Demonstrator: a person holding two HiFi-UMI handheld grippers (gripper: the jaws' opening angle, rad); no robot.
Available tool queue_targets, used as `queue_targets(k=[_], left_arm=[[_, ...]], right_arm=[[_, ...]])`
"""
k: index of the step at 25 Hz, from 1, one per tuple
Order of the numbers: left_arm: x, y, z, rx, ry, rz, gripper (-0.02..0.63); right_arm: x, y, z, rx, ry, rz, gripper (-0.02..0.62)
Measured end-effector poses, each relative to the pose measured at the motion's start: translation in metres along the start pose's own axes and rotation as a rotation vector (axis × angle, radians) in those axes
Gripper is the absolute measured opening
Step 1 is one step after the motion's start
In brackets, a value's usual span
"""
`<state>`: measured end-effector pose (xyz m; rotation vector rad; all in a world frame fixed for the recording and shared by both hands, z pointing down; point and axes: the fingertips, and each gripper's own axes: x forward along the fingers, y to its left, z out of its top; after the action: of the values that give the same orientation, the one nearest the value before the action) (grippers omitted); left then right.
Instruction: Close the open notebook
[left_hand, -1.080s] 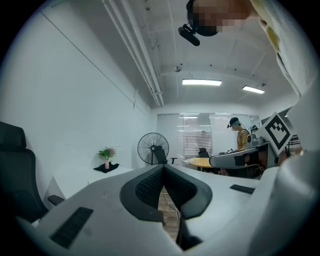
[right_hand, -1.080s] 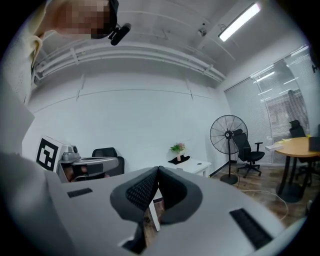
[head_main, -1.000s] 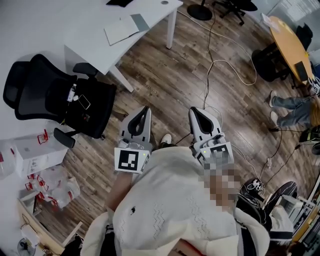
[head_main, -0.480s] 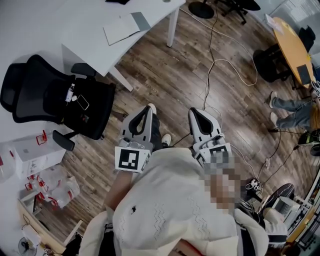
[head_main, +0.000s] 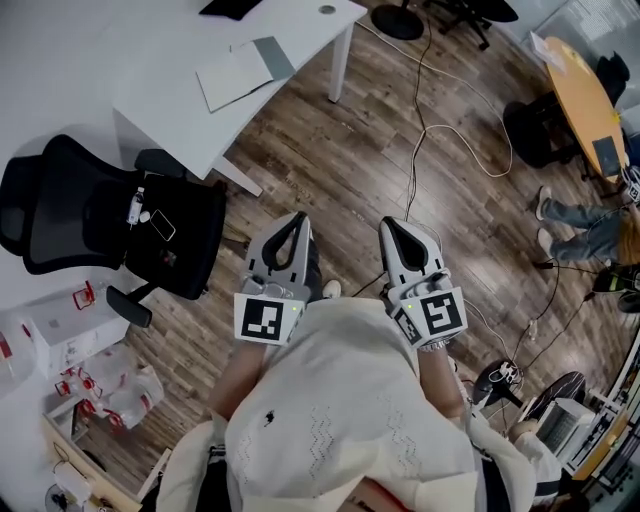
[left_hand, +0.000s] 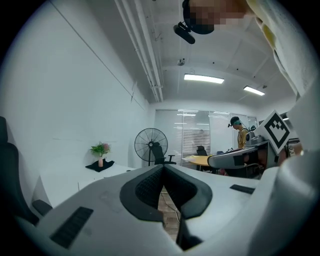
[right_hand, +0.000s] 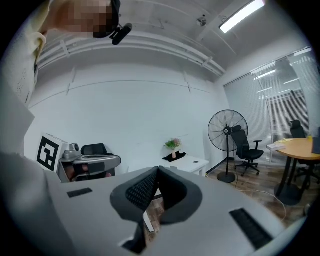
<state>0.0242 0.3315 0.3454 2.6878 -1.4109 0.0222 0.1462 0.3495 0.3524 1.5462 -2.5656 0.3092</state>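
Hovering side by side over the wood floor (head_main: 330, 170), the left tool (head_main: 296, 218) and the right tool (head_main: 390, 222) each have their jaws pressed together, with nothing between them. Far to the left, the notebook (head_main: 238, 72) lies on the white surface (head_main: 150, 70), well apart from both. A black chair (head_main: 110, 215) stands near it.
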Motion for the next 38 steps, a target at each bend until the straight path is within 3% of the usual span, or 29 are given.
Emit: queue_targets(k=[11, 21, 38], left_arm=[[0.058, 0.063, -0.004, -0.028, 0.035, 0.002, 0.012], [0.110, 0.115, 0.018, -0.034, 0.002, -0.034, 0.012], [0.146, 0.168, 0.024, -0.032, -0.020, -0.036, 0.012]], right_arm=[[0.081, -0.020, 0.014, -0.008, 0.044, 0.004, 0.002], [0.143, -0.030, 0.042, -0.015, 0.038, -0.022, 0.002], [0.208, -0.034, 0.054, -0.018, 0.031, -0.020, 0.002]])
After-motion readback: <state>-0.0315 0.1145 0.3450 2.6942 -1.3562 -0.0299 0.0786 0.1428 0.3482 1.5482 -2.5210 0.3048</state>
